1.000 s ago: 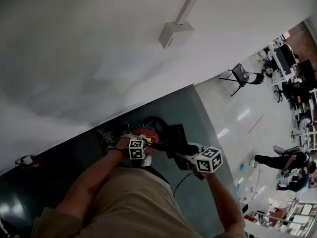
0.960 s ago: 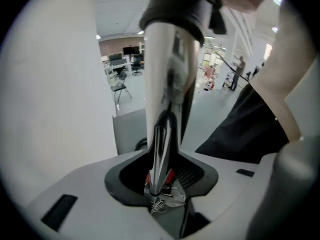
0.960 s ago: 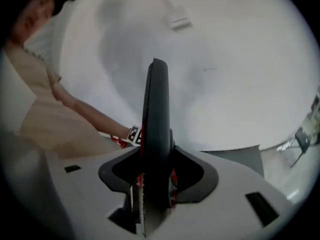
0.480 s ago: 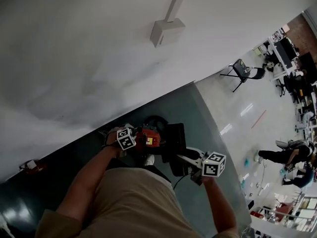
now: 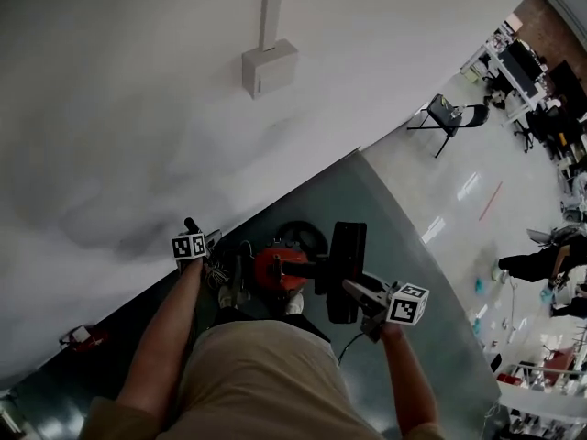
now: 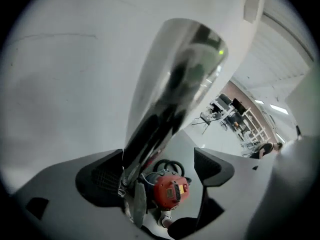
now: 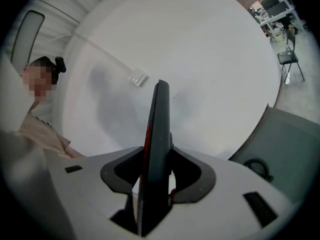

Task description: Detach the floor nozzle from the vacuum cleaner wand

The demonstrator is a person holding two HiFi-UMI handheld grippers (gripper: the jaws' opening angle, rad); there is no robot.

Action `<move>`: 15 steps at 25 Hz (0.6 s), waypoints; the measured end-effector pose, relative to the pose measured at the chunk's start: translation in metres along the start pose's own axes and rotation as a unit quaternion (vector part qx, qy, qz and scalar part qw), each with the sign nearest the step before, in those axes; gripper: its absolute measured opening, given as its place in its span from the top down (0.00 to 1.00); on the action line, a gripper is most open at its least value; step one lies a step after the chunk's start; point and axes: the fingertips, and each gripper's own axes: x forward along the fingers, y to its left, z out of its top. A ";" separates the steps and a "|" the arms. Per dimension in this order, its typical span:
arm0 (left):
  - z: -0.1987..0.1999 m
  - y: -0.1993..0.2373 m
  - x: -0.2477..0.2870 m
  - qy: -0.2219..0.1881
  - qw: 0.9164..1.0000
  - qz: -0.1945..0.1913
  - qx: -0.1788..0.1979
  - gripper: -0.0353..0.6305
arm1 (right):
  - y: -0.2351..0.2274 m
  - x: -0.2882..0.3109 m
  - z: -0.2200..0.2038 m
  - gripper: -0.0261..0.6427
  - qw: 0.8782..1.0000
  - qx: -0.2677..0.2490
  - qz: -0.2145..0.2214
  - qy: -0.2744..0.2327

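Two: left tool (image 6: pixel 159 170) just opened, wand (image 6: pixel 175 84) between; right tool (image 7: pixel 157 171) clamps nozzle (image 7: pixel 159 124).

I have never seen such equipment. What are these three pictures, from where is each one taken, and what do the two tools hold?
There is no robot here. A person holds a hand tool with two jaws in each hand.

The head view comes from a camera on the person's head. It looks down at a grey-green floor mat beside a white wall. On the mat stands a red vacuum cleaner.

The other two pictures come from a camera that rides on each tool and looks along its jaws.

The right gripper has its jaws closed on the black floor nozzle, which its own view shows edge-on.

The left gripper has just been opening its jaws. The shiny wand stands between them, close to one jaw, and is not clamped.
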 end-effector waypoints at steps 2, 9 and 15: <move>0.007 0.020 -0.008 -0.024 0.998 0.010 -0.057 0.28 | -0.001 -0.003 -0.014 0.70 1.000 0.007 0.005 0.006; 0.001 0.048 -0.044 -0.055 0.956 -0.028 -0.287 0.24 | -0.003 -0.024 -0.044 0.70 0.999 0.013 0.039 0.034; -0.046 -0.037 -0.094 -0.080 0.977 -0.060 -0.189 0.24 | -0.026 -0.044 -0.049 0.70 0.994 0.022 0.079 0.069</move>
